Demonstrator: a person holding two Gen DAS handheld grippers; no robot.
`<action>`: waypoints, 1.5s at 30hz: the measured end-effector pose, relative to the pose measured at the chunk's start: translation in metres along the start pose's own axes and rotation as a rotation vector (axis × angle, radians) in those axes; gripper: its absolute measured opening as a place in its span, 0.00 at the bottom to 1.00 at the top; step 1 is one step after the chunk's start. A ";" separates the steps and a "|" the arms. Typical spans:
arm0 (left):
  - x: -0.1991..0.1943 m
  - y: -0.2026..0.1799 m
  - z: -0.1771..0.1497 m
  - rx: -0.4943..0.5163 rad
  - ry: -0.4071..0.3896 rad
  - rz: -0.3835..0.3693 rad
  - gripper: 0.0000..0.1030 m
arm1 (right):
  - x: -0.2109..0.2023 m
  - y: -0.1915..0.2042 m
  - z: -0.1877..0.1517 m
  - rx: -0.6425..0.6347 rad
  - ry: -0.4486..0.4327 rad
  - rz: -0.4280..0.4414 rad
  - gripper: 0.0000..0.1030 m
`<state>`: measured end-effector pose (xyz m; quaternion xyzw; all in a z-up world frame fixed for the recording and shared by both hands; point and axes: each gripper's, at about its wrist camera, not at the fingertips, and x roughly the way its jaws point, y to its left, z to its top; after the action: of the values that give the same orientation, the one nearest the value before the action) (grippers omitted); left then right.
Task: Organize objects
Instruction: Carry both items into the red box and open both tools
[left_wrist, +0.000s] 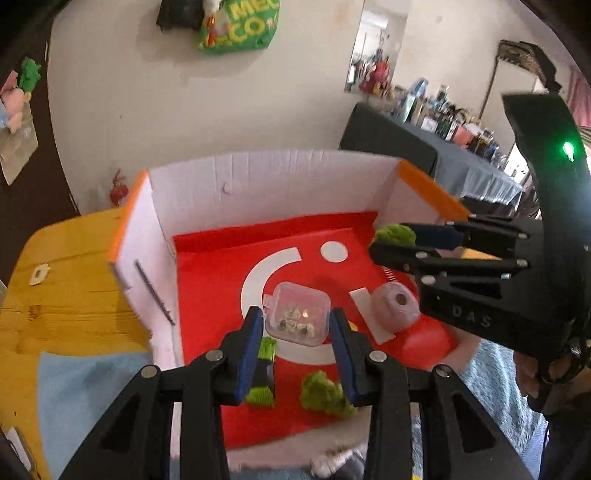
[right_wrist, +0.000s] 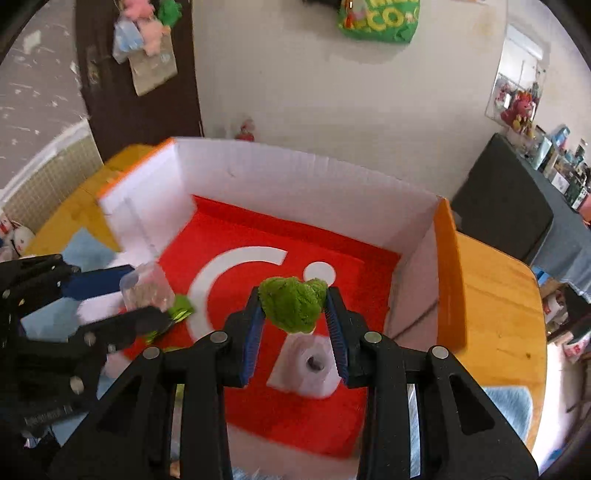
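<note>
My left gripper (left_wrist: 297, 332) clamps the clear plastic case (left_wrist: 297, 318) by its sides above the box (left_wrist: 258, 177): rigid, slick, light. My right gripper (right_wrist: 293, 308) pinches the green plush (right_wrist: 291, 304): soft, compressible.

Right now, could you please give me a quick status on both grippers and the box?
Left gripper shut on clear plastic case. Right gripper shut on green fuzzy lump. Both over white cardboard box; lilac tape roll lies below.
</note>
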<state>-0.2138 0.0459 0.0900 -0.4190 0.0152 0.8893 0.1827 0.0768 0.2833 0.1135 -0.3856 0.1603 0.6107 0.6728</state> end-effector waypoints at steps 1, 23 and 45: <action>0.007 0.001 0.002 -0.002 0.016 0.004 0.38 | 0.008 -0.001 0.003 -0.002 0.025 -0.003 0.31; 0.073 0.023 0.001 -0.019 0.159 0.092 0.38 | 0.075 -0.007 -0.001 0.031 0.264 0.017 0.31; 0.075 0.025 0.006 -0.042 0.166 0.075 0.38 | 0.063 -0.004 -0.017 0.064 0.288 0.034 0.47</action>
<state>-0.2703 0.0471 0.0341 -0.4941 0.0271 0.8578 0.1386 0.0975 0.3152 0.0610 -0.4450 0.2810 0.5549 0.6443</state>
